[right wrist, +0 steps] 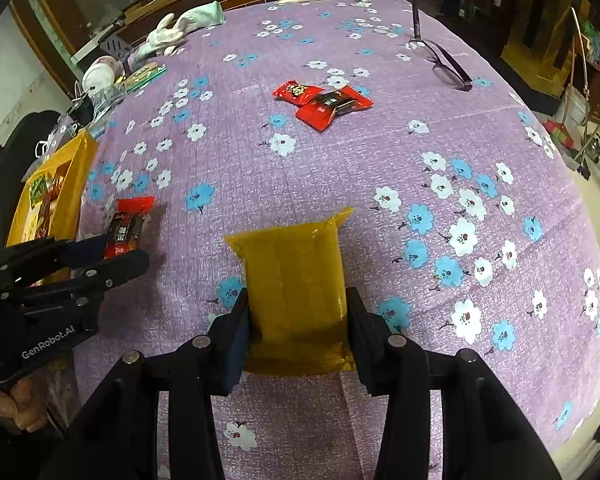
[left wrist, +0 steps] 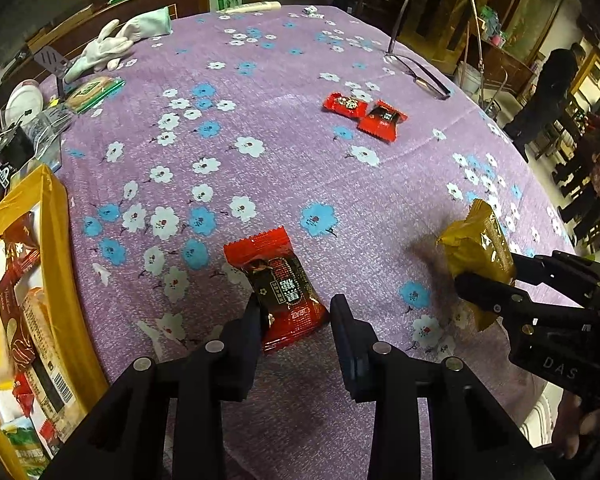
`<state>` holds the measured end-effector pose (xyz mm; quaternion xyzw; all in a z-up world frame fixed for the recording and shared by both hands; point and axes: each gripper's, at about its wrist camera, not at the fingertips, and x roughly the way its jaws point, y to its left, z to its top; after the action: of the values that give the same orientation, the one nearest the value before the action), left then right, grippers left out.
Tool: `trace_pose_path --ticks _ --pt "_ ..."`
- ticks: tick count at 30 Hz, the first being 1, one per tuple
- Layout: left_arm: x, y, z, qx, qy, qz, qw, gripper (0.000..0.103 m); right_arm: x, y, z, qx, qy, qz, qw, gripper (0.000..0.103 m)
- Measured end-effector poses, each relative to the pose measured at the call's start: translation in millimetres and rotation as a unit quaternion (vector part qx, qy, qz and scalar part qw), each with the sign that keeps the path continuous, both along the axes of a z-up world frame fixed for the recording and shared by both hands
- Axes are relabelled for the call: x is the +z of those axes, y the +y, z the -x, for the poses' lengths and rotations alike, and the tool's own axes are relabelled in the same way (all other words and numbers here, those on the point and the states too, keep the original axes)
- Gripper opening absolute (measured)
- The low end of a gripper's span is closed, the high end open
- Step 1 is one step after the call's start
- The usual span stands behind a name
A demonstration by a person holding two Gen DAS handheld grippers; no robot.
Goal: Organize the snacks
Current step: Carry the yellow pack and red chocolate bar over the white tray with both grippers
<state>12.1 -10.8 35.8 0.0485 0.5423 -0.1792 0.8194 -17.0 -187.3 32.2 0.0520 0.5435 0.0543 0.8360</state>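
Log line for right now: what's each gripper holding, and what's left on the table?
left gripper: shut on red snack packet | right gripper: shut on yellow snack packet | remaining: two red packets | yellow box: part-filled

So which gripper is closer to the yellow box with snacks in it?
Left. The left gripper is right beside the yellow box; the right gripper is farther across the table.

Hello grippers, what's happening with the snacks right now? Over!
Left gripper shut on red snack packet. Right gripper shut on yellow snack packet. Yellow box left of both; nothing in the way.
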Motion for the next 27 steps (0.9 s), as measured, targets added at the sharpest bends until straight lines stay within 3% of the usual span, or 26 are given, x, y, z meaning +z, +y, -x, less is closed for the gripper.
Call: trace_pose_path --ticks 27 --pt "26 41 4 0.045 -0.026 0.017 0.9985 0.035 10 30 0 0.034 -0.009 -0.013 0.999 0.043"
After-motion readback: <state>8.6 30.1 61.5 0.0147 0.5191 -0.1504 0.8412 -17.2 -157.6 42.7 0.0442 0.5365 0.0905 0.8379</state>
